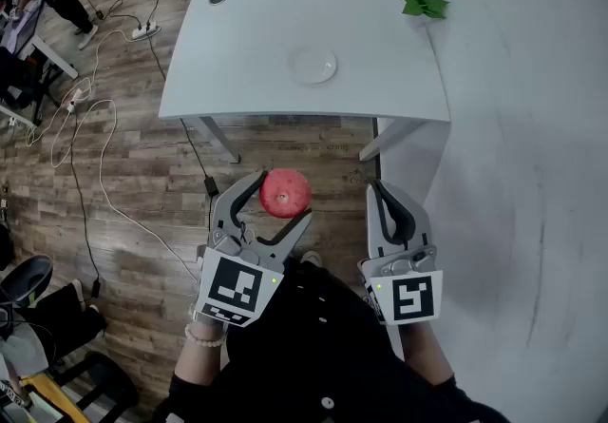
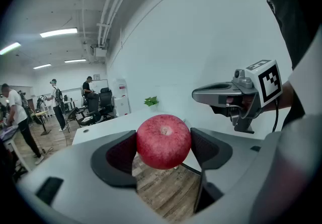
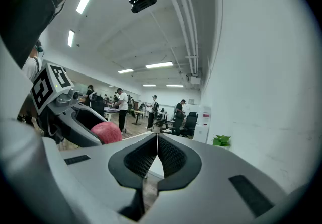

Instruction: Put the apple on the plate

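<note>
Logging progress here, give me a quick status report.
Left gripper shut on apple, short of the table. Right gripper shut, empty. Plate bare, nothing in the way.

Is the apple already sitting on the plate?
No, the apple is clamped in the left hand-held gripper, well short of the plate on the table.

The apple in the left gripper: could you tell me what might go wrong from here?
The apple, round and pinched only at its sides by the left gripper, hangs over the wooden floor short of the table; a slip would drop it. The plate looks shallow, so an off-centre release may let it roll off.
</note>
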Demonstrator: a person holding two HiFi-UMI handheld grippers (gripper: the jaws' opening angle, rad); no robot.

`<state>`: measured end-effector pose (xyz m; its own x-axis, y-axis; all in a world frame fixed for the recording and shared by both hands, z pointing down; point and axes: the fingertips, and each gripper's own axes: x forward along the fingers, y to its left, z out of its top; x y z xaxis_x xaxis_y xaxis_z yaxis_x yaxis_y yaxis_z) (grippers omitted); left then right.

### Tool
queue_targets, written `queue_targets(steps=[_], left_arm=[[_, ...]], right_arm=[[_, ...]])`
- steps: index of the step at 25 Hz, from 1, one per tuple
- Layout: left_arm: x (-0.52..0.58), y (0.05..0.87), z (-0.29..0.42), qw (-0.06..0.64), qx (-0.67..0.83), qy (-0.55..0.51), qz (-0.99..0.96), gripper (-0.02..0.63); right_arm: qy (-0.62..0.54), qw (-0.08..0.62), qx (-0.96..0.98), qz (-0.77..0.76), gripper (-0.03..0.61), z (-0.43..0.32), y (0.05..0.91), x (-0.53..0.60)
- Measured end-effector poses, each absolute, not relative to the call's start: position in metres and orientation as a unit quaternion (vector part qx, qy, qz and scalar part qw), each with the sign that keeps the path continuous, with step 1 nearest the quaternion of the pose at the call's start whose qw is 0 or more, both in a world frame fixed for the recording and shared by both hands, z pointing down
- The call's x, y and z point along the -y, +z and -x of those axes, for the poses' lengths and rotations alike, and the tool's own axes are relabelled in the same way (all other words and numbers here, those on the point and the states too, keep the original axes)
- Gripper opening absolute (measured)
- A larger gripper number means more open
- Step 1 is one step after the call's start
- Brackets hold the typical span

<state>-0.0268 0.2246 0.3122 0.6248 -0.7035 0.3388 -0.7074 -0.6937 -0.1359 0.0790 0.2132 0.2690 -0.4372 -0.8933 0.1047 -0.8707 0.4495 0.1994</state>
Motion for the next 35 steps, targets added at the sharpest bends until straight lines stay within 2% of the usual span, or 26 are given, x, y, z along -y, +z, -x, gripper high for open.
queue_targets(steps=[19, 35], left_arm=[[-0.228, 0.316, 0.031, 0.007, 0.386, 0.181, -0.905, 0.35], [-0.236, 0.312, 0.07, -0.005, 0.387, 0.167, -0.907, 0.35]], right_arm=[[-0.047, 0.088, 0.843, -0.528, 0.043, -0.073, 0.268, -0.221], [-0.059, 0.089, 0.837, -0.537, 0.043, -0.036, 0.266, -0.237]])
